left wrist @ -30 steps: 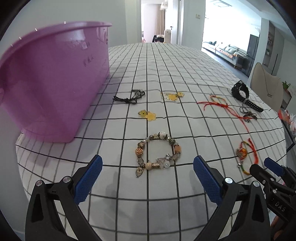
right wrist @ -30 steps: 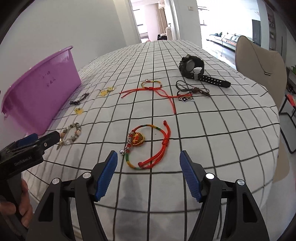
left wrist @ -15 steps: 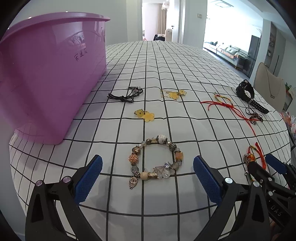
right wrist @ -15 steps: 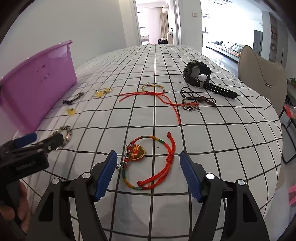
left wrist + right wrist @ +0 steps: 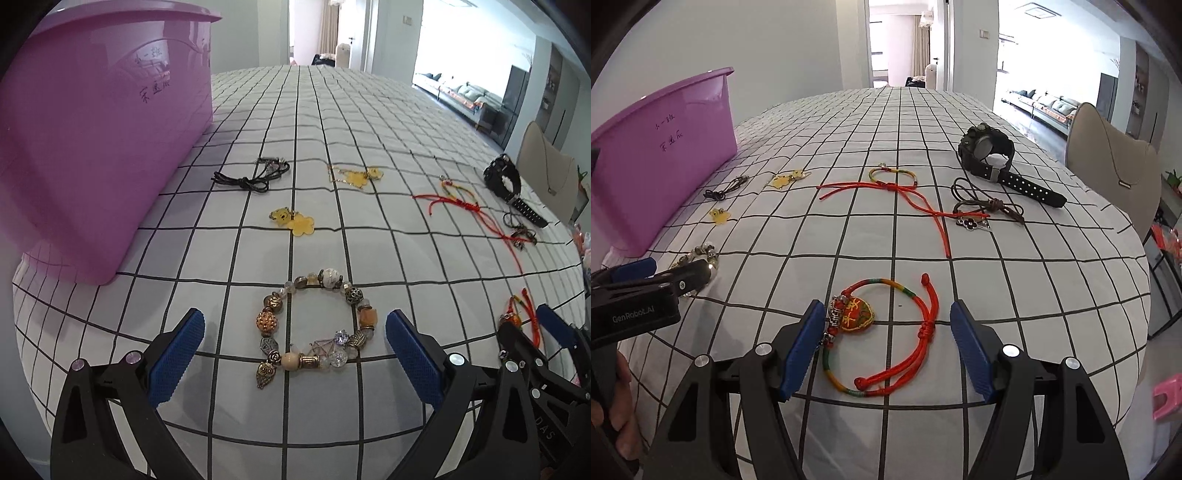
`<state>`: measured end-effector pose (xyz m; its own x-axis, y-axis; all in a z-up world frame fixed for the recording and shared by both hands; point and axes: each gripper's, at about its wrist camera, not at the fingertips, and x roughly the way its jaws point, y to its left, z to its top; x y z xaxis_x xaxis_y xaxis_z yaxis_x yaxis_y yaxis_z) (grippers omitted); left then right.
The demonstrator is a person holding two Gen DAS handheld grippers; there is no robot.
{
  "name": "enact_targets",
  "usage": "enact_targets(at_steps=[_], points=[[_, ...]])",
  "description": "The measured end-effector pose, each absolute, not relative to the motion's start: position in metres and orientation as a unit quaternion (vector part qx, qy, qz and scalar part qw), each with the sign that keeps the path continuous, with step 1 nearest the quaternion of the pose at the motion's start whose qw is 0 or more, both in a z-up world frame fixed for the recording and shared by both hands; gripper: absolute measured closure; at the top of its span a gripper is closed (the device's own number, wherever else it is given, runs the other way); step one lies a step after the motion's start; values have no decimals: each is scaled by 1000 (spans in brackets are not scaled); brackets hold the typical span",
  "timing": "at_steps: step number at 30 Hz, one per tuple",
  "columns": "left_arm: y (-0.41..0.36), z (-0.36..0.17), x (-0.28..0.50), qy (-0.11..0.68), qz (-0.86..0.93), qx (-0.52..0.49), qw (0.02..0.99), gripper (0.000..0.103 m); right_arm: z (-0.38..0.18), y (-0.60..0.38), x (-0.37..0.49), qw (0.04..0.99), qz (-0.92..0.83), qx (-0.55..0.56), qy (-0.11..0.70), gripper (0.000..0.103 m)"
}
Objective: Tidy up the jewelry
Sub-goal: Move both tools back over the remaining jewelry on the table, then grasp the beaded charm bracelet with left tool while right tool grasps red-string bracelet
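A long table with a white grid-pattern cloth (image 5: 1015, 277) stands in a bright room, a pink tub (image 5: 92, 129) at its left edge. The left gripper (image 5: 293, 349) has its jaws apart around a beaded bracelet (image 5: 317, 325). The right gripper (image 5: 886, 341) is also spread wide around a red cord bracelet (image 5: 886, 332).

The right gripper (image 5: 886, 347) hovers low over the checked tablecloth (image 5: 1052, 280) with its blue-padded jaws spread wide, the red braided bracelet (image 5: 886, 332) with an embroidered charm lying between them. Farther off lie a red cord bracelet (image 5: 897, 184), a dark cord necklace with a flower pendant (image 5: 982, 210) and a black wristwatch (image 5: 993, 158). At left stands a purple plastic tub (image 5: 665, 155); the left gripper (image 5: 653, 277) reaches over a beaded bracelet (image 5: 701, 254).
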<state>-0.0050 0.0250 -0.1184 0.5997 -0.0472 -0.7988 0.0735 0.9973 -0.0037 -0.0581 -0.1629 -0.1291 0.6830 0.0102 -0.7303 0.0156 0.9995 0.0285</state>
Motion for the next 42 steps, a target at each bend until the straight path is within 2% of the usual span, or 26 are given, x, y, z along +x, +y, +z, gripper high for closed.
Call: enact_targets(at_steps=[26, 28, 30, 32, 34, 38, 39, 42], points=[[23, -126, 10, 469, -32, 17, 882, 6, -130, -159, -51, 914, 6, 0, 407, 34], [22, -125, 9, 466, -36, 18, 884, 10, -130, -157, -52, 914, 11, -3, 406, 39], [20, -124, 6, 460, -43, 21, 887, 21, -129, -154, -53, 914, 18, -7, 404, 48], [17, -121, 1, 452, -49, 25, 890, 32, -128, -150, -55, 915, 24, -13, 402, 61], [14, -120, -3, 447, -54, 27, 893, 43, -128, -146, -56, 916, 27, -17, 400, 66], [10, -117, -9, 437, -69, 30, 896, 80, -127, -142, -58, 916, 33, -24, 399, 80], [11, -117, -10, 436, -73, 28, 896, 84, -127, -140, -58, 916, 35, -26, 398, 81], [15, -118, -10, 434, -81, 13, 897, 84, -126, -142, -59, 917, 41, -18, 397, 84]])
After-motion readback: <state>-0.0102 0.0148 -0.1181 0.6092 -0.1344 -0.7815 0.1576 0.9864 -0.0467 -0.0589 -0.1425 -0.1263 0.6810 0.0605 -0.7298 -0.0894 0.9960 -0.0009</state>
